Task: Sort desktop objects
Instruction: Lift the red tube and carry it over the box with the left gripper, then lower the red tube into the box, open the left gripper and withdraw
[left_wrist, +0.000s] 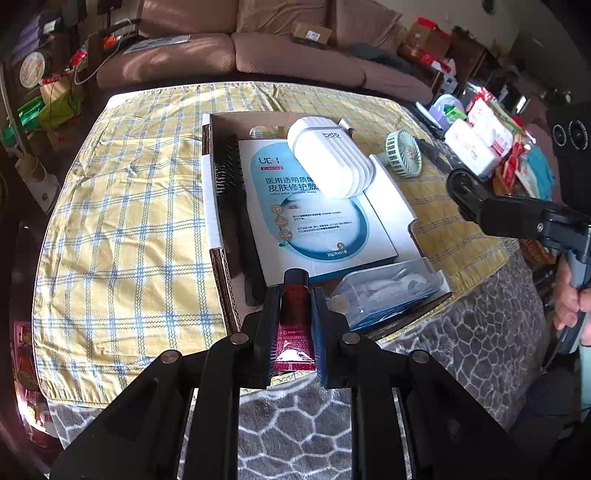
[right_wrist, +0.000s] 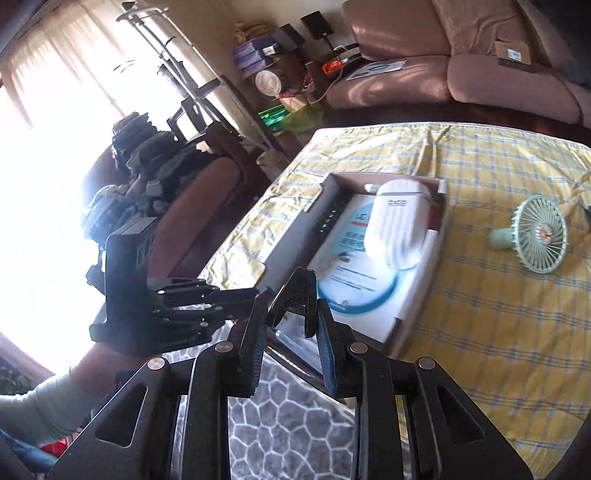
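Note:
My left gripper (left_wrist: 295, 295) is shut on a dark red tube (left_wrist: 294, 325), held just over the near edge of an open cardboard box (left_wrist: 221, 280). The box holds a blue-and-white carton (left_wrist: 306, 218), a black hairbrush (left_wrist: 231, 184), a white ribbed case (left_wrist: 328, 158) and a clear plastic pack (left_wrist: 388, 291). My right gripper (right_wrist: 291, 306) grips a small black clip (right_wrist: 295, 291) above the box's near corner; from the left wrist it shows at the right (left_wrist: 458, 184). A green mini fan (right_wrist: 541, 234) lies on the cloth right of the box.
A yellow checked cloth (left_wrist: 129, 229) covers the table, and a grey patterned cover (left_wrist: 480, 332) shows at its near side. Packets and boxes (left_wrist: 480, 144) crowd the table's right end. A brown sofa (left_wrist: 295, 51) stands behind. A hand (left_wrist: 569, 299) holds the right gripper's handle.

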